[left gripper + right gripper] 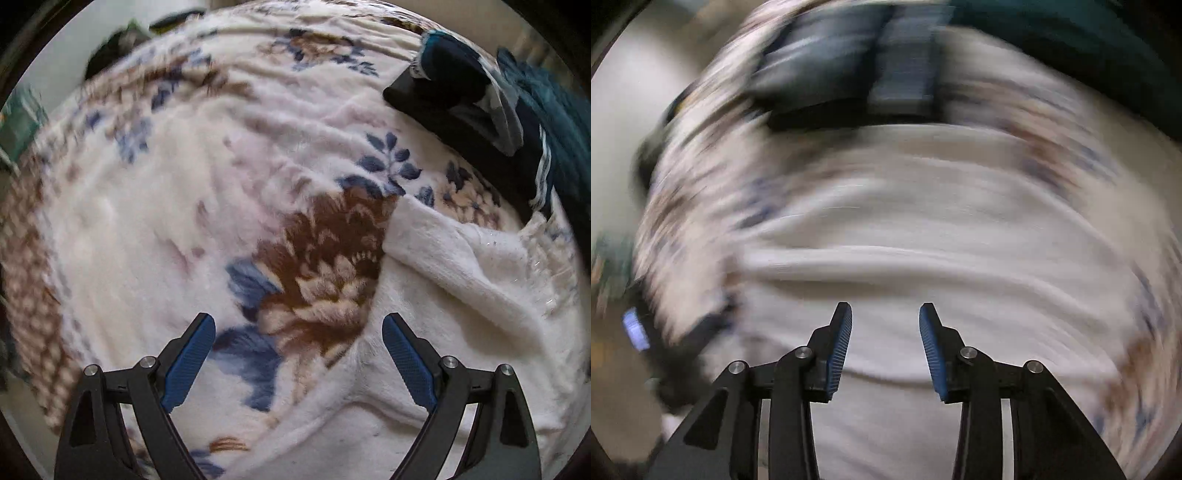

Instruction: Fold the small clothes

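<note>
A fluffy white garment (461, 295) lies on the flowered blanket (166, 221), spread over the lower right of the left wrist view. My left gripper (299, 321) hangs above the blanket at the garment's left edge, jaws wide apart and empty. In the right wrist view, blurred by motion, the white garment (905, 229) fills the middle. My right gripper (885, 314) is over it, jaws partly apart with nothing between the blue pads (842, 347).
A stack of dark folded clothes (476, 107) sits on the blanket at the upper right, with a teal piece (561, 110) beside it. The same dark stack (849, 74) shows blurred in the right wrist view. The blanket's edge and a pale floor lie at the far left.
</note>
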